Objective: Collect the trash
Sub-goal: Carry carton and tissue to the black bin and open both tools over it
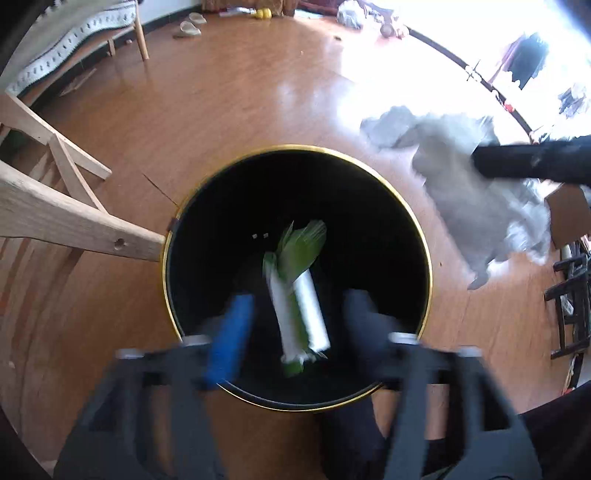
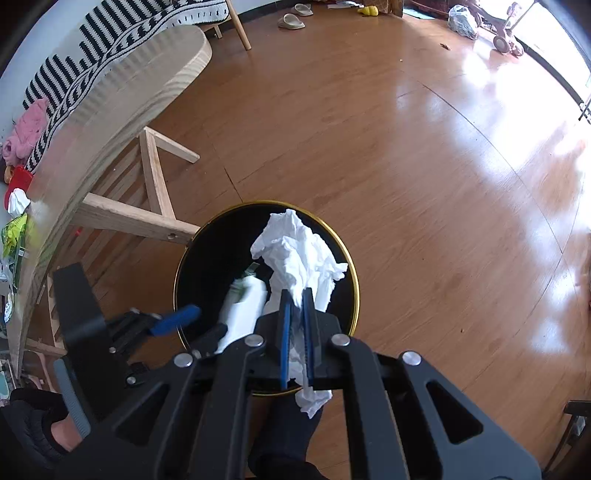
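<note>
A round black trash bin with a gold rim [image 1: 168, 258] stands on the wood floor; it also shows in the right wrist view [image 2: 356, 295]. My left gripper [image 1: 295, 314] is open right above the bin's mouth. A green and white wrapper [image 1: 301, 295] is between its fingers, blurred, free of both pads, inside the bin's opening. The wrapper shows in the right wrist view [image 2: 243, 306] too. My right gripper [image 2: 296, 310] is shut on a crumpled white tissue [image 2: 299, 251] and holds it above the bin. The left gripper [image 2: 192, 321] is seen at the bin's left rim.
A light wood table [image 2: 122, 99] with its legs [image 1: 74, 218] stands close to the bin's left. Trash items [image 2: 14, 236] lie on the table. A grey blurred cloth or bag [image 1: 472, 192] is at the right. Slippers [image 2: 291, 20] lie far across the floor.
</note>
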Demonstrator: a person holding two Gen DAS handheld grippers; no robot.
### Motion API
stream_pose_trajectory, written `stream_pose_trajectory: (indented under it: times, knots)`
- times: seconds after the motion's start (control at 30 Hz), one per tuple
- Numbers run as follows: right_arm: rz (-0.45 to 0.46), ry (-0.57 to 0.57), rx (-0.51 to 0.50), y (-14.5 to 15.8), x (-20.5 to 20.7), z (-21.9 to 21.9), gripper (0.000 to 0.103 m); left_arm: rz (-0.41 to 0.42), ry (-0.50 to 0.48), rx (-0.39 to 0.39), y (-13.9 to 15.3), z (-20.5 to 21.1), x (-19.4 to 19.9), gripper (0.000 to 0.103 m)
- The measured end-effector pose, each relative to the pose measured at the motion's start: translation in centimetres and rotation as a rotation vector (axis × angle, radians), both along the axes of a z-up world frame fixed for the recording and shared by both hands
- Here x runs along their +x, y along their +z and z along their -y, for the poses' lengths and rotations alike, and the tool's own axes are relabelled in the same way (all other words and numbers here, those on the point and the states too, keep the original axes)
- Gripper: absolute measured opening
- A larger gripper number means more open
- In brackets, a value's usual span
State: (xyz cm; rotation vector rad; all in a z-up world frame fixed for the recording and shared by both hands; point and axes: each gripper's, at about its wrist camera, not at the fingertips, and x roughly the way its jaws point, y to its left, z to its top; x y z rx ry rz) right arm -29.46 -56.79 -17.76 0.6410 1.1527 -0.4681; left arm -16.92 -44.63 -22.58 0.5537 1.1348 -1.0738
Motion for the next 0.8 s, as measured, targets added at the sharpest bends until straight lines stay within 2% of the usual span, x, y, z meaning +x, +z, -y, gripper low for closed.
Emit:
stream_pose_trajectory:
  times: [0.57, 0.73, 0.77, 0.8]
  knots:
    - [-0.039, 0.03, 0.04, -1.7, 2.9, -1.6, 0.007, 0.049, 0.033, -0.084, 7.0, -3.7, -0.2, 0.077]
    - [-0.057, 0.04, 0.05, -1.7, 4.0, -2.5, 0.009, 0.067, 0.042, -0.11, 9.2, -5.9, -0.3, 0.084]
    - [-0.058, 0.042, 0.051, -1.6, 4.3, -2.7, 0.022, 0.074, 0.048, -0.116, 9.7, -6.6, -0.3, 0.085]
    - [-0.058, 0.04, 0.045, -1.3, 4.5, -3.0, 0.05, 0.078, 0.053, -0.121, 10.0, -7.2, -0.2, 0.087]
